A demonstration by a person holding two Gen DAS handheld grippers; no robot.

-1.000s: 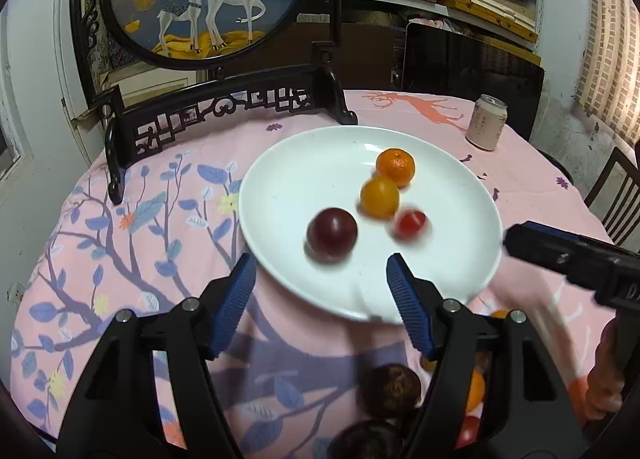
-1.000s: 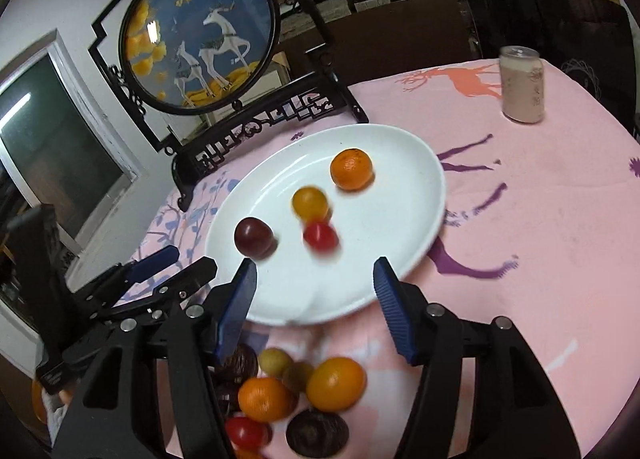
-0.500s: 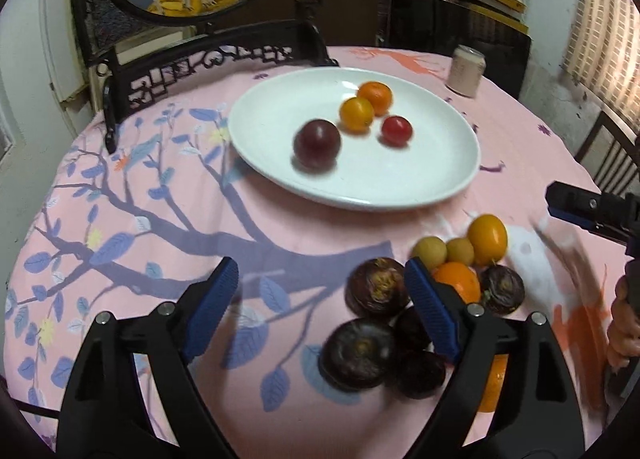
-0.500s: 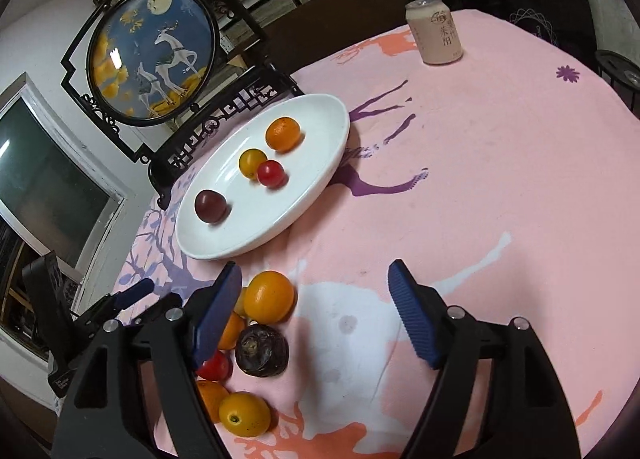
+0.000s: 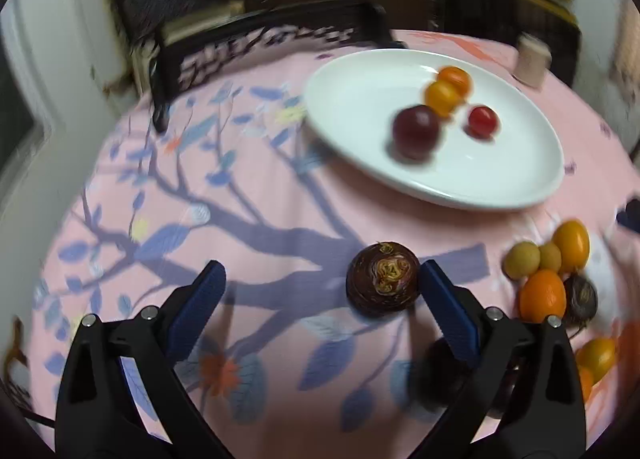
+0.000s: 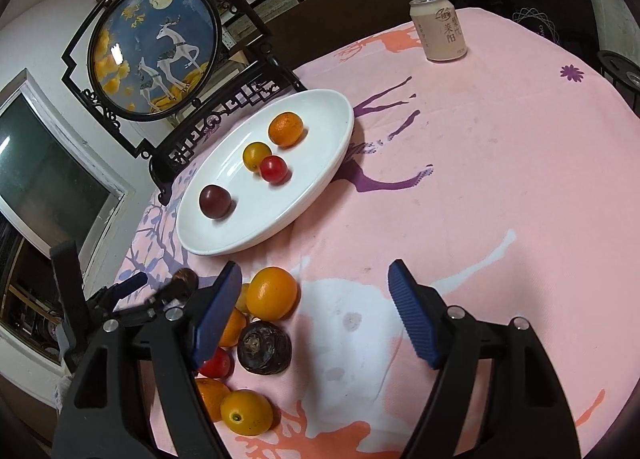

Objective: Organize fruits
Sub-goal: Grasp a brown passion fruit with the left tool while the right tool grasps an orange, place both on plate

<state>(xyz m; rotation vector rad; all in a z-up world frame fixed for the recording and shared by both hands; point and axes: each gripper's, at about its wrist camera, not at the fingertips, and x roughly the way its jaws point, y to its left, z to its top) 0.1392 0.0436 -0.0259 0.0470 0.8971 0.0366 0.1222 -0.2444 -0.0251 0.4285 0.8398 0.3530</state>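
Left wrist view: your left gripper jaws opening, dark brown fruit on cloth between, beside right pad; right gripper fingers apart, unloaded, orange fruit just beside; plate holds four.

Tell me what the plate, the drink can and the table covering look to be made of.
Plate: likely glazed ceramic, glossy white with soft highlights. Drink can: metal probably, with a silvery rimmed top and printed matte wrap. Table covering: printed fabric, matte pink, faintly creased.
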